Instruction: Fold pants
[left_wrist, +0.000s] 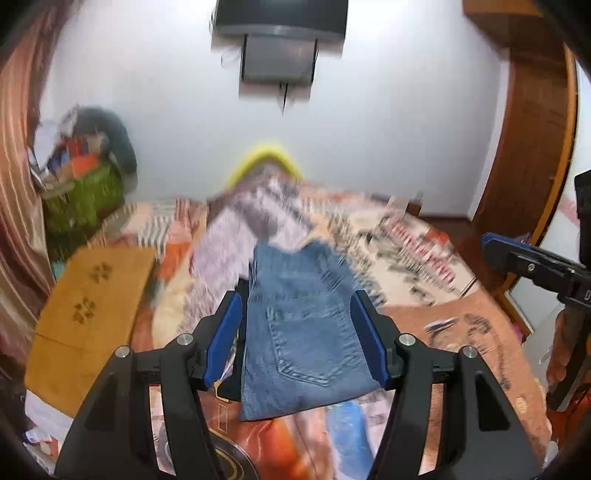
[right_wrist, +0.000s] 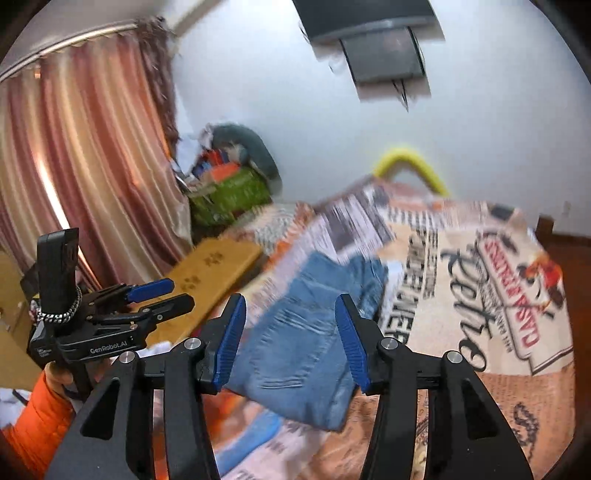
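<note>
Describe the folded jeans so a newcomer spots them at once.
Find the bed with the printed orange and cream bedspread. Near its middle lie the jeans, folded into a compact blue denim rectangle with a stitched back pocket facing up. They are the only plain blue denim on that busy lettered print.

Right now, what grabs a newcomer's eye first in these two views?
The folded blue jeans lying mid-bed on the loud newspaper-print bedspread, seen between the open blue pads of the left gripper and right gripper, neither touching the denim. Next, the pink striped curtain at left, with a green basket of clutter beside it against the white wall.
</note>
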